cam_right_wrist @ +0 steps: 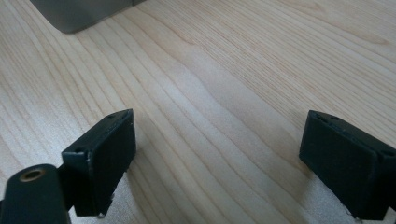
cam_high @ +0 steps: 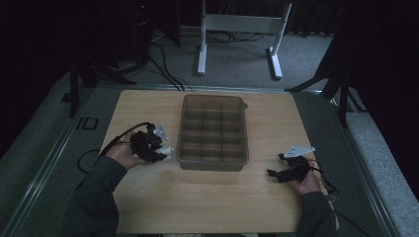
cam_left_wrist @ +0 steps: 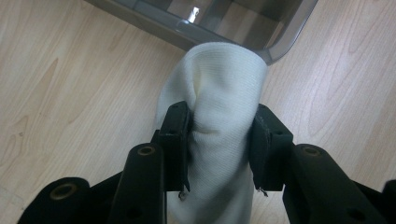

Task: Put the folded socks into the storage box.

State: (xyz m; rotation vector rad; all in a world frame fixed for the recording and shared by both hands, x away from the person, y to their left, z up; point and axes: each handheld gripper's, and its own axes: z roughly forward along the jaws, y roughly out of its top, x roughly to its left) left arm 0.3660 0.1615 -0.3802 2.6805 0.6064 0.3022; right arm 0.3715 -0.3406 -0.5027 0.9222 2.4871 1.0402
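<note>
Light wooden rectangular table [cam_high: 163,197], pale grain running lengthwise. Grey translucent plastic divided tray [cam_high: 213,163] rests near centre, toward far edge, compartments in three columns. Grey carpet floor [cam_high: 237,59] around table.

Dim lab: carpet floor [cam_high: 237,59], cables [cam_high: 163,64], stands [cam_high: 201,44].

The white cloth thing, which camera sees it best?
The left gripper view: the white cloth is close up, pinched in the left tool by the tray. The high view shows it as a small white bit.

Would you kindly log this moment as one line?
left hand-held gripper: shut on white cloth | right hand-held gripper: open | tray: mid-table
</note>
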